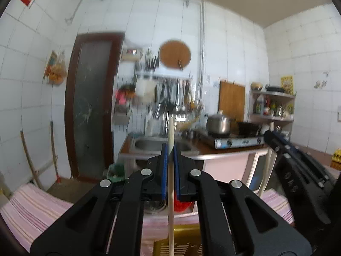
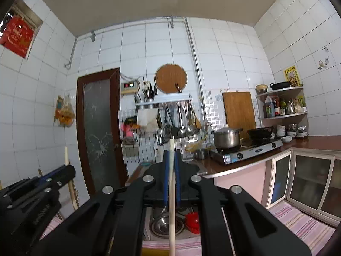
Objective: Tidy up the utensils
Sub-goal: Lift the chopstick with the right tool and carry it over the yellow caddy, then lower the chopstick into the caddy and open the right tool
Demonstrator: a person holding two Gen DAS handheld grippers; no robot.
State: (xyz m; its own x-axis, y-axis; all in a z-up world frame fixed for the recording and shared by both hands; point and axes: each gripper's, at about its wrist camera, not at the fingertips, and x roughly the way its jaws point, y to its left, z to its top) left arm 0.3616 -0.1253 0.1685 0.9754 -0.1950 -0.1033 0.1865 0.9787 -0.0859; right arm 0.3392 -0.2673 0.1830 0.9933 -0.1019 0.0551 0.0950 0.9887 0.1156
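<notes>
Holding one wooden chopstick (image 1: 170,183) in the clamped left gripper (image 1: 170,151) and one wooden chopstick (image 2: 172,192) in the clamped right gripper (image 2: 171,155), we are judging them light, stiff, best pinched mid-length.

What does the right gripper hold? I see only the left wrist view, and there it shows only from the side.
Observer: A pale chopstick, upright, clamped between the right fingers.
Operator: What is to the right of it? In my view the gripper covers that part.
Observer: A cabinet with glass doors, under the counter.
Operator: Does anything stand in the counter's far corner?
Observer: Yes, stacked bowls, next to the stove.
</notes>
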